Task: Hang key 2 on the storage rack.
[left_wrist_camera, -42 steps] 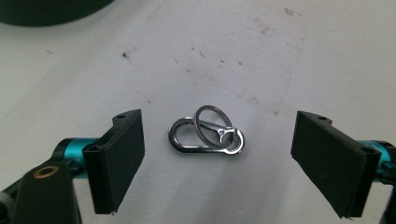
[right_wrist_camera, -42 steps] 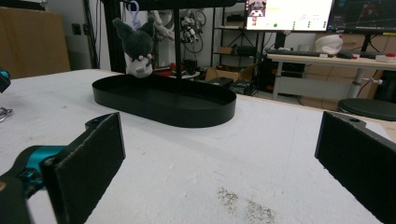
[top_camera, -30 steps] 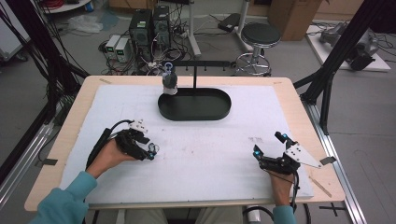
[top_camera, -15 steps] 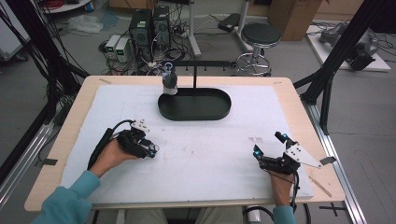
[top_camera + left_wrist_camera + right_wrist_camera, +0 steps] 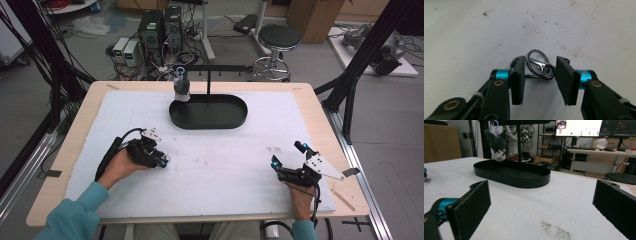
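Two claws are recorded at the near edge of a white-covered surface (image 5: 225, 165), one in each hand of a person in teal sleeves.

Left claw (image 5: 162, 161): held low at the near left, pointing right. Its jaws have just been closing and are set either side of a metal key ring with snap clip (image 5: 540, 65), which lies flat on the white cover. In the left gripper view the left pad is seen touching or almost touching the ring, while a gap is left at the right pad; a firm clamp is not shown. In the high view the ring is too small to be made out.

Right claw (image 5: 286, 159): held at the near right, jaws wide apart, nothing between them; bare cover is seen between the pads in the right gripper view.

Black oval tray (image 5: 208, 120): placed at the far middle of the surface, well apart from both claws. A black post with a crossbar (image 5: 208, 80) is stood in it.

Grey plush toy (image 5: 181, 88): hung from the left end of the crossbar by a loop, above the tray's left end.
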The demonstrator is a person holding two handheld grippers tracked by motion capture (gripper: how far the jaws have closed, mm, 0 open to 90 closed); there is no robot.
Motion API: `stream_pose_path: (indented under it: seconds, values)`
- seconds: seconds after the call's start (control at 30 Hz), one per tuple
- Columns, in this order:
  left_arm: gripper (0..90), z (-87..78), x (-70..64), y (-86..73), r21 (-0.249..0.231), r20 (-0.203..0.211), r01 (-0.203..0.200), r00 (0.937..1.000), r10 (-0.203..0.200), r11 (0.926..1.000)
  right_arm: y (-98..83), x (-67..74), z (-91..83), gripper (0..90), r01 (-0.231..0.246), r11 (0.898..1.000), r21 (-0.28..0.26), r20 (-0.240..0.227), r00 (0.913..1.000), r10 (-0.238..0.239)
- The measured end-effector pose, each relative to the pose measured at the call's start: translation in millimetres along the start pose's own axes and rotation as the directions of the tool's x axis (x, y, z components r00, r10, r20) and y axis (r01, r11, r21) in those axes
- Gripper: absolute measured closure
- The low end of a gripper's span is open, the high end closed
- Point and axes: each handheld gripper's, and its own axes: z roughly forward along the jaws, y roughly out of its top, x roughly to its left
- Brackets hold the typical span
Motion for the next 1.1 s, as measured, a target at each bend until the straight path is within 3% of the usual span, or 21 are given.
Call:
stream_pose_path:
  seconds: [0.53, 1.1]
  values:
    - [73.6, -0.2, -2.9, 0.6, 0.003, 0.008, -0.034, 0.9994, 0.034, 0.9994, 0.0, 0.0, -0.1, 0.7, -0.001, 1.000, 0.001, 0.001, 1.0000, 0.001]
    - [84.7, -3.3, -4.4, 0.8, -0.026, 0.011, -0.024, 0.9996, 0.024, 0.9994, -0.1, -0.1, 0.0, 0.8, 0.000, 1.000, -0.001, -0.002, 1.0000, 0.000]
